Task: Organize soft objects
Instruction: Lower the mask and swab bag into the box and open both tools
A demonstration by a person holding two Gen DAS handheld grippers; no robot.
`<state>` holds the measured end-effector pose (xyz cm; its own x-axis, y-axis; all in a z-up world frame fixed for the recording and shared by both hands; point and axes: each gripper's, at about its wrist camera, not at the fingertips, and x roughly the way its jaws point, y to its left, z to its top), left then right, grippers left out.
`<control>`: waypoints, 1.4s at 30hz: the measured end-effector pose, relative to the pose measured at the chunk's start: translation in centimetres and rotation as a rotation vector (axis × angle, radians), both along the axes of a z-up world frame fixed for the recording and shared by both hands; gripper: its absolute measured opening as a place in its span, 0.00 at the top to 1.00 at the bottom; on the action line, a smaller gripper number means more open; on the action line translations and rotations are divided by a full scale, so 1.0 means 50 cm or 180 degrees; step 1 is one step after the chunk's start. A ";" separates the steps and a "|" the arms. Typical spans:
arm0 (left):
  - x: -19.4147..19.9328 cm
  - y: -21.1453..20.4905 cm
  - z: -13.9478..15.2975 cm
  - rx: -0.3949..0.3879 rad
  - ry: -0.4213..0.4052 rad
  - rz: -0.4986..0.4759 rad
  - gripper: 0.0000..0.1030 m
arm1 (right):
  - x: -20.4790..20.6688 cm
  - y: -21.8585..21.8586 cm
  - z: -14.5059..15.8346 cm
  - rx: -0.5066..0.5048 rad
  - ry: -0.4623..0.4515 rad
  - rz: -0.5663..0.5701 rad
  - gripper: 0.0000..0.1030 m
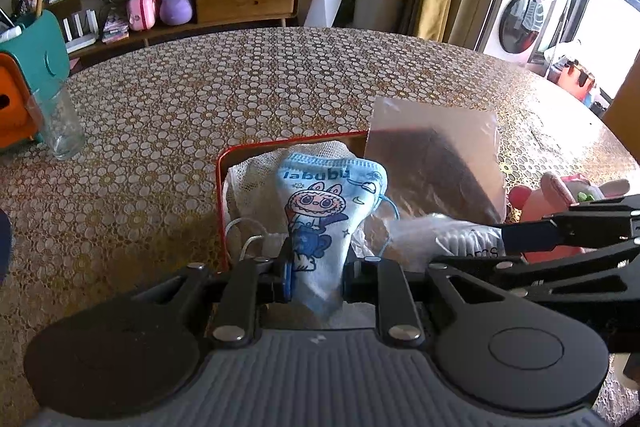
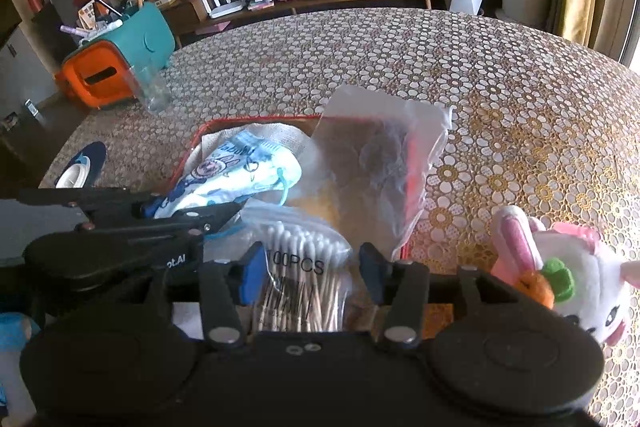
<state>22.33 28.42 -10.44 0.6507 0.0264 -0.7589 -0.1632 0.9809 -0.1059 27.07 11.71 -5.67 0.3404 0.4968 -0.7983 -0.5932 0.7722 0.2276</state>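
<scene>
Blue cartoon-printed face mask (image 1: 320,223) is pinched in the left hand-held gripper (image 1: 316,277) above the red-rimmed tray (image 1: 219,195); the right hand-held gripper (image 2: 310,277) is spread around the bagged cotton swabs (image 2: 300,267) on the desk (image 1: 240,75).

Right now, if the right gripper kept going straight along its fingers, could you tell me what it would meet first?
Most likely the bag of cotton swabs: it already sits between the open fingers of the right gripper. Beyond it lies the clear plastic bag over the red-rimmed tray, though depth is hard to judge.
</scene>
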 end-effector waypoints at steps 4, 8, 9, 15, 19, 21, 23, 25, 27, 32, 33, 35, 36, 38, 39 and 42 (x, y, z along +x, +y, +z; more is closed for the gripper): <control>-0.011 -0.003 0.008 0.0003 -0.0042 0.0001 0.70 | -0.010 -0.009 0.014 0.0053 -0.0023 0.0010 0.50; -0.021 -0.005 0.018 0.0057 -0.0076 0.0023 0.46 | -0.020 -0.021 0.027 0.0066 -0.0064 0.0018 0.46; -0.026 -0.006 0.022 0.0051 -0.0106 0.0022 0.46 | -0.021 -0.024 0.029 0.0067 -0.0064 0.0011 0.44; -0.052 -0.018 0.053 0.0137 -0.0199 0.0009 0.44 | -0.043 -0.044 0.051 0.0142 -0.0112 0.0050 0.39; -0.075 -0.030 0.076 0.0152 -0.0273 0.0007 0.38 | -0.061 -0.061 0.072 0.0218 -0.0172 0.0081 0.37; -0.086 -0.035 0.086 0.0144 -0.0305 -0.0003 0.38 | -0.071 -0.072 0.082 0.0265 -0.0199 0.0087 0.35; -0.099 -0.043 0.098 0.0145 -0.0335 -0.0011 0.38 | -0.080 -0.083 0.092 0.0312 -0.0214 0.0095 0.35; -0.113 -0.052 0.109 0.0152 -0.0370 -0.0040 0.38 | -0.091 -0.093 0.104 0.0349 -0.0254 0.0102 0.34; -0.128 -0.061 0.119 0.0176 -0.0398 -0.0059 0.38 | -0.103 -0.107 0.114 0.0398 -0.0293 0.0110 0.33; -0.163 -0.088 0.145 0.0217 -0.0477 -0.0100 0.34 | -0.131 -0.145 0.140 0.0526 -0.0410 0.0122 0.29; -0.170 -0.093 0.149 0.0223 -0.0498 -0.0097 0.31 | -0.138 -0.153 0.144 0.0550 -0.0439 0.0130 0.28; -0.188 -0.103 0.159 0.0226 -0.0560 -0.0110 0.30 | -0.152 -0.169 0.153 0.0595 -0.0506 0.0157 0.26; -0.197 -0.110 0.163 0.0238 -0.0584 -0.0116 0.29 | -0.162 -0.178 0.157 0.0615 -0.0559 0.0180 0.24; -0.210 -0.123 0.172 0.0257 -0.0617 -0.0120 0.28 | -0.177 -0.190 0.164 0.0643 -0.0631 0.0192 0.23; -0.217 -0.129 0.175 0.0255 -0.0637 -0.0127 0.24 | -0.186 -0.198 0.167 0.0676 -0.0664 0.0211 0.20; -0.237 -0.145 0.182 0.0219 -0.0688 -0.0137 0.20 | -0.211 -0.219 0.171 0.0725 -0.0789 0.0228 0.17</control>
